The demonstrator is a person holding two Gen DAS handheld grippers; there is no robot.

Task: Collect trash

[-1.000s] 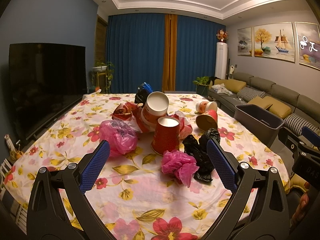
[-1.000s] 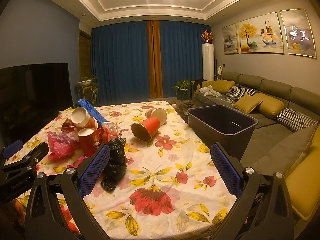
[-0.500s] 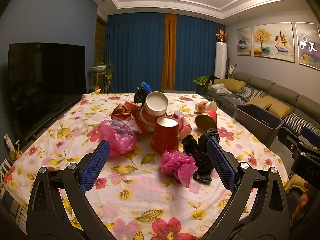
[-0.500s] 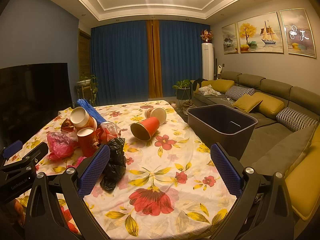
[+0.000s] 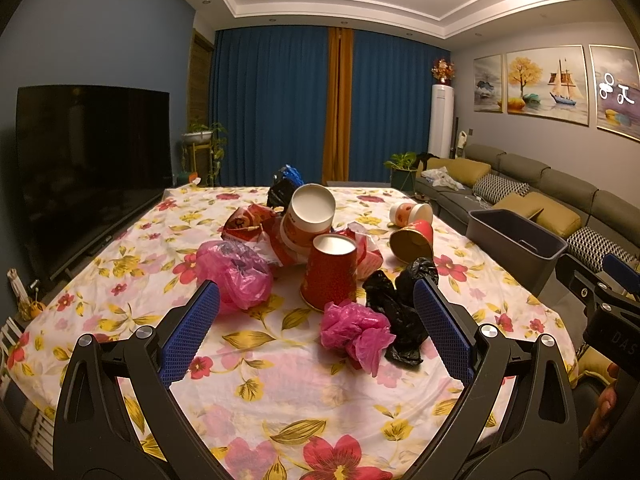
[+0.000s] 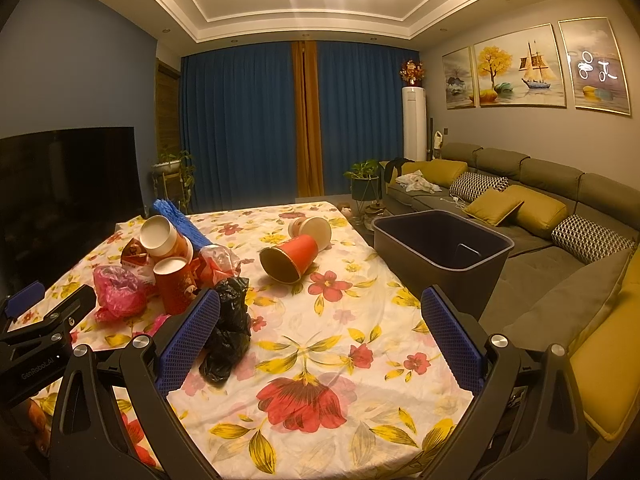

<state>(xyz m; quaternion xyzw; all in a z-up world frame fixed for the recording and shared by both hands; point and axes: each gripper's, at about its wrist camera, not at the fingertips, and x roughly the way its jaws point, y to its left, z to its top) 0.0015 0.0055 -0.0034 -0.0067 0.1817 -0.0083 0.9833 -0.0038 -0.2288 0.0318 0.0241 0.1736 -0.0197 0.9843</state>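
Note:
Trash lies on a floral tablecloth (image 5: 280,368). In the left wrist view, an upside-down red paper cup (image 5: 330,270) stands mid-table, a crumpled pink bag (image 5: 356,332) and a black bag (image 5: 400,312) lie in front of it, and a larger pink bag (image 5: 234,270) sits to the left. My left gripper (image 5: 316,334) hovers open just short of the small pink bag. My right gripper (image 6: 320,344) is open over bare cloth, with the black bag (image 6: 230,332) at its left finger. A tipped red cup (image 6: 290,258) lies further back.
A dark grey bin (image 6: 440,248) stands off the table's right edge, beside a grey sofa (image 6: 560,216) with yellow cushions. More cups (image 5: 312,216) and red wrappers (image 5: 248,224) are piled at the table's centre. A television (image 5: 88,168) stands on the left.
Both views have hardly shifted. Both grippers stay open, and the trash lies where it was.

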